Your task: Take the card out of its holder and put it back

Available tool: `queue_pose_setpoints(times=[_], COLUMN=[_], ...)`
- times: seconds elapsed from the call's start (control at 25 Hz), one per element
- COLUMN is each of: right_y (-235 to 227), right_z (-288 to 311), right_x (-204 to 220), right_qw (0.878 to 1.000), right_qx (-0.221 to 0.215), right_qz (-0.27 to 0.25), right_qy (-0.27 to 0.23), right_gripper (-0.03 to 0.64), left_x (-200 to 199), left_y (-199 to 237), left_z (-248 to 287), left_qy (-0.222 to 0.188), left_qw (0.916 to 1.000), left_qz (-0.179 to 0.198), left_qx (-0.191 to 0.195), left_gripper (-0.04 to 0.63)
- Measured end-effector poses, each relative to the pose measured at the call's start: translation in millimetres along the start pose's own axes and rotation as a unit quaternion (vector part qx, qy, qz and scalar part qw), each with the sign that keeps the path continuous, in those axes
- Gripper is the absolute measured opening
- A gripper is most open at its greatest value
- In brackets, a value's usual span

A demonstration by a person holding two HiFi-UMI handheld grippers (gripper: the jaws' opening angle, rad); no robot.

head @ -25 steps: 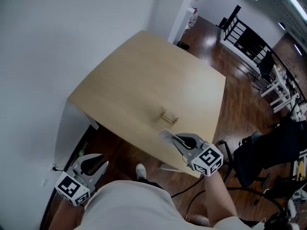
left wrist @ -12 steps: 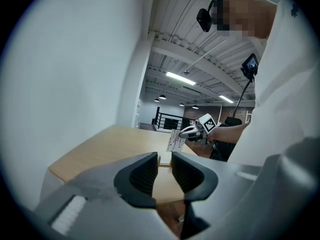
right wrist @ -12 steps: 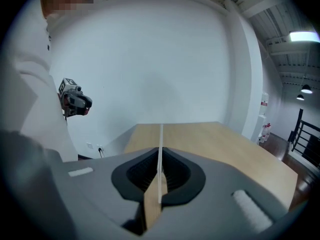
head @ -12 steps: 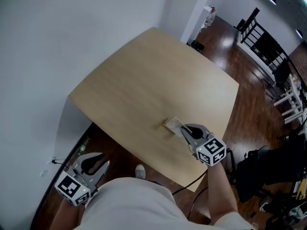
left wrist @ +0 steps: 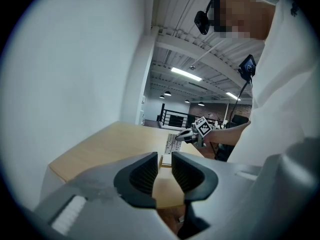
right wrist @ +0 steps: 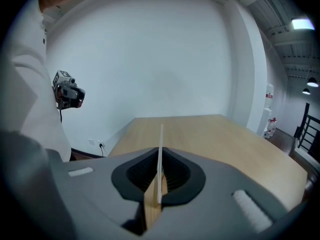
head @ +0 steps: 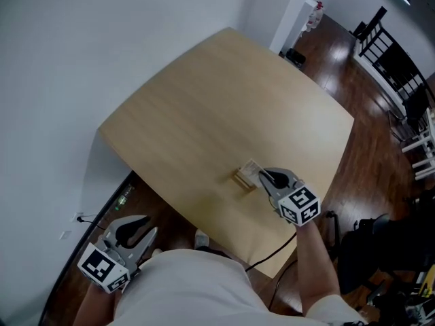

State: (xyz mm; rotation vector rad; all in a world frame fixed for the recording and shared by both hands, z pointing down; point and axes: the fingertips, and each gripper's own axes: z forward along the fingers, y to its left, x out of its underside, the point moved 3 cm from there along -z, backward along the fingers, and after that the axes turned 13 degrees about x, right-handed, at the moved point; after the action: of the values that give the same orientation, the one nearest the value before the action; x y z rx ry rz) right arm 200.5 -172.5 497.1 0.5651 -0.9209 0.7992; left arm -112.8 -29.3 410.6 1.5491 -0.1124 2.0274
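Observation:
A small wooden card holder (head: pixel 242 180) stands on the light wooden table (head: pixel 204 114) near its front edge. My right gripper (head: pixel 262 176) is shut on a white printed card (head: pixel 253 167) and holds it upright right at the holder; whether the card sits in the slot I cannot tell. In the right gripper view the card (right wrist: pixel 160 149) shows edge-on, pinched between the pads. My left gripper (head: pixel 132 234) hangs off the table by the person's body, its jaws a narrow gap apart with nothing between them. In the left gripper view the card (left wrist: pixel 173 142) and holder (left wrist: pixel 163 161) lie far ahead.
A white wall (head: pixel 81 46) borders the table's left side. Dark wood floor (head: pixel 353 94) surrounds the table, with black chairs (head: pixel 397 66) at the far right. A cable (head: pixel 272 253) runs under the table's front edge.
My right gripper has carried the card from the table's front edge forward to the holder. The left gripper has stayed low by the body.

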Motion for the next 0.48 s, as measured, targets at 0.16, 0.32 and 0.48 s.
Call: queue_pose_setpoints(times=[0.16, 0.32, 0.48], right_y=[-5, -7, -9], right_z=[9, 12, 14], right_x=[8, 13, 17], right_qw=[1.000, 1.000, 1.000], right_qx=[-0.004, -0.008, -0.010], right_qz=[0.005, 0.008, 0.010], right_qy=[0.001, 0.006, 0.003], right_gripper=[0.021, 0.021, 0.021], left_x=[1, 1, 0], left_y=[-1, -2, 0], left_z=[5, 7, 11], left_qy=[0.004, 0.008, 0.009], left_qw=[1.0000, 0.9999, 0.9999], left_qz=[0.000, -0.003, -0.003], left_qx=[-0.007, -0.010, -0.012], left_gripper=[0.095, 0.095, 0.095])
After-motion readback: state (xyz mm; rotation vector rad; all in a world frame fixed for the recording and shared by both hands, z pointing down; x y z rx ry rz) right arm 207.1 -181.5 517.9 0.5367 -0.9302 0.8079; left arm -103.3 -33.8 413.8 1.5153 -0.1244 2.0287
